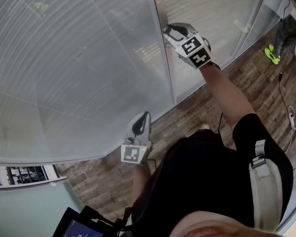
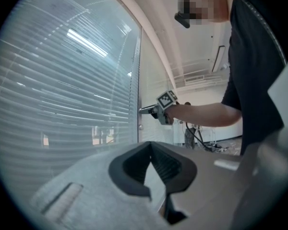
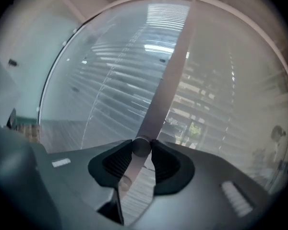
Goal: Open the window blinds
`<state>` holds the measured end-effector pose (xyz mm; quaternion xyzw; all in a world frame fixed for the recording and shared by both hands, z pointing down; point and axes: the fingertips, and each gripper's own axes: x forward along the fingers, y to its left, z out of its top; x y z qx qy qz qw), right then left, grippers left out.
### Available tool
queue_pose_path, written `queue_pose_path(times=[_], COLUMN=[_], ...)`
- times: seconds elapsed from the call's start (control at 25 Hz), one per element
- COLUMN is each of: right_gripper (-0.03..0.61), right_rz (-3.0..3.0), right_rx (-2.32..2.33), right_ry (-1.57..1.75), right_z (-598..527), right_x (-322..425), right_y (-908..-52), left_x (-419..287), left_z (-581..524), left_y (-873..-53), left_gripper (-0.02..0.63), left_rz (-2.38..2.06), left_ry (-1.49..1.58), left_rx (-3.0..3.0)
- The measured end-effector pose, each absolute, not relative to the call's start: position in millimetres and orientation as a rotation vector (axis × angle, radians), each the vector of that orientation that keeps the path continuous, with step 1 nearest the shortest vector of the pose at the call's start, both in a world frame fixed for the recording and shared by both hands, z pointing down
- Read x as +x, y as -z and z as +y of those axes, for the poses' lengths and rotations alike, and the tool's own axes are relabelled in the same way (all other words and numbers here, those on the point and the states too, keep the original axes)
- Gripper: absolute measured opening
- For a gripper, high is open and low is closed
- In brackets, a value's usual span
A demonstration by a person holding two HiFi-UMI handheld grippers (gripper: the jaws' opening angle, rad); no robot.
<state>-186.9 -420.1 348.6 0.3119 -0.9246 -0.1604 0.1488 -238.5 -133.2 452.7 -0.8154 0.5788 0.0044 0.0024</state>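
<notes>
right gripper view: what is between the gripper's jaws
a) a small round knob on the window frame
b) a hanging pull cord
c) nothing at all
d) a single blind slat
A: the right gripper has its jaws closed on a small round knob that sits on the upright frame post.

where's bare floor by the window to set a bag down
Free: the wood floor between the glass wall and the person, under the right gripper. Crowded: the head view's right edge, where a power strip and cables lie near green shoes.
</notes>
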Motion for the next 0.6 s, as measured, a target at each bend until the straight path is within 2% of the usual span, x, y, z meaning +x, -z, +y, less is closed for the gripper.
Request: queue_pose_path(times=[0.24,0.6], right_gripper=[0.130,0.129], right_rz=[-2.857,-2.965], right_rx=[0.992,1.039], right_ry=[0.095,-0.197], right_z=[-424.4,-422.8], right_x=[-183.2,-179.9], right_y=[-350.3,-346.0], left_x=[-231.2,-226.7], left_z=[-135.7,-137.1], left_y=[-452.2,-451.5], left_gripper=[0.003,0.003], left_rz=[1.778,1.757], left_ry=[-0.001,0.003], left_rx=[-2.576,-2.592])
